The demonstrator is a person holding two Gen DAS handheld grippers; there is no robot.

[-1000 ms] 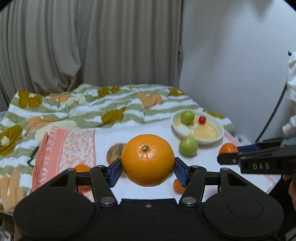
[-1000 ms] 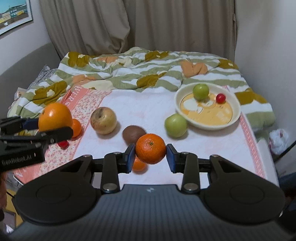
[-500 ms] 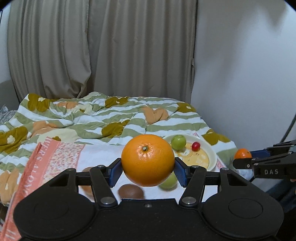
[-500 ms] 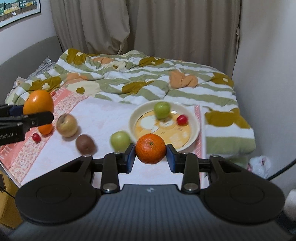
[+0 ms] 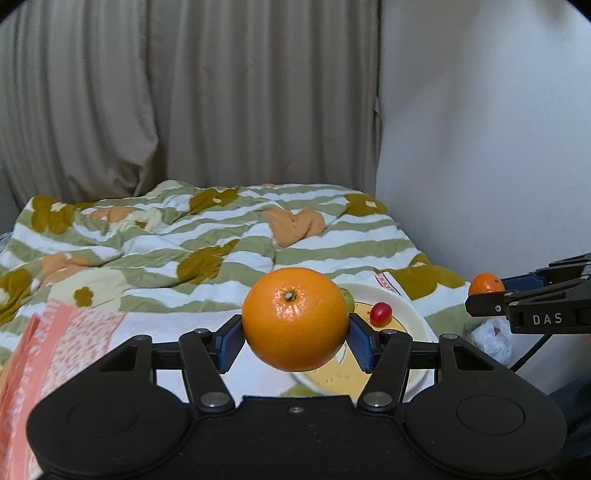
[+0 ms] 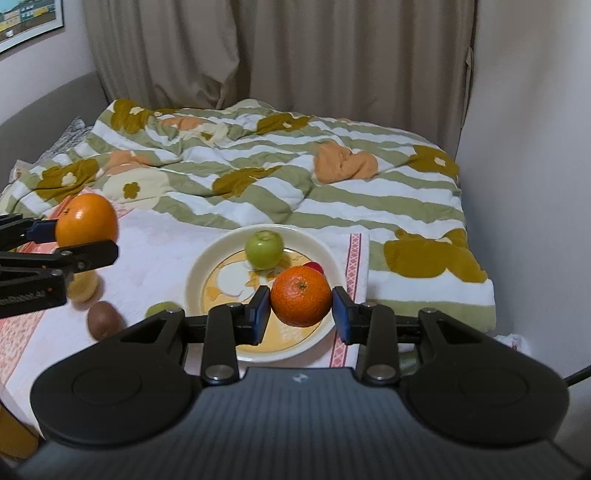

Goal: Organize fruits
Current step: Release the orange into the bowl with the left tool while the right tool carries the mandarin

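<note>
Two grippers each clamp fruit: left gripper [image 5: 295,341] holds a large orange [image 5: 295,319]; right gripper [image 6: 300,314] holds a tangerine [image 6: 301,296] above the plate [image 6: 207,266], beside a green apple [image 6: 264,249].

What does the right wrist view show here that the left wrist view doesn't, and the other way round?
Only the right wrist view shows the kiwi and the framed picture, plus the whole green apple on the plate. Only the left wrist view shows the red fruit unobstructed. Both show the striped quilt, the left gripper clamping the large orange, and the right gripper with its small orange.
</note>
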